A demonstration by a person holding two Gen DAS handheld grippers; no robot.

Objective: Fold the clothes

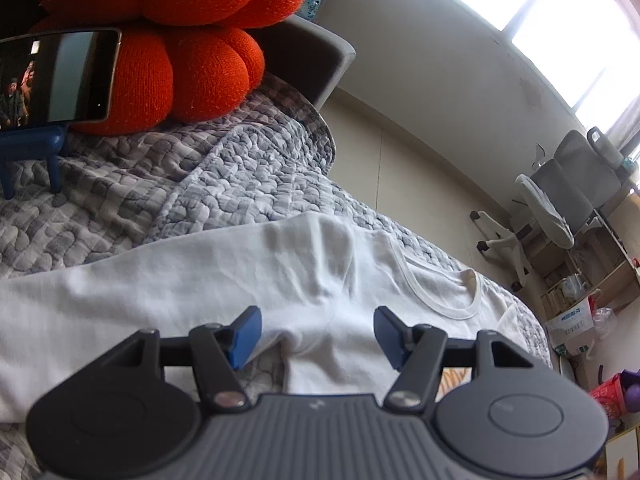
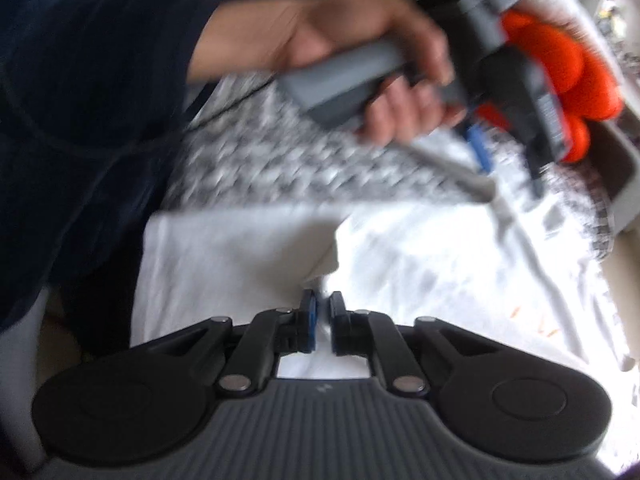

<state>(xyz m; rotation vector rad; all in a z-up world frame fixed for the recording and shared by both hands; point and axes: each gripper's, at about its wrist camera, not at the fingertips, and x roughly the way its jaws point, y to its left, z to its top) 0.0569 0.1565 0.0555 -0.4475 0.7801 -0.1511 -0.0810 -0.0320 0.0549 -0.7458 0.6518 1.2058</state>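
White shirt (image 1: 224, 280): spread across the quilted bed cover (image 1: 168, 184), collar (image 1: 444, 292) towards the bed's window-side edge.
Left gripper (image 1: 318, 334): jaws held well apart over a shirt fold, nothing gripped; seen in the left hand (image 2: 360, 60).
Right gripper (image 2: 322, 312): jaws nearly closed, a narrow gap seen, cloth just ahead; grip cannot be told through blur.
Bed head: orange cushion (image 1: 168, 40), phone (image 1: 56, 76) on blue stand (image 1: 32, 156).
Open room: bare cover between shirt and cushion.

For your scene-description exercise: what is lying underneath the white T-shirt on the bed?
The white T-shirt lies spread on a grey-and-white quilted blanket, which shows around its edges. Whatever sits directly beneath the shirt's middle is covered by the fabric, so it cannot be seen.
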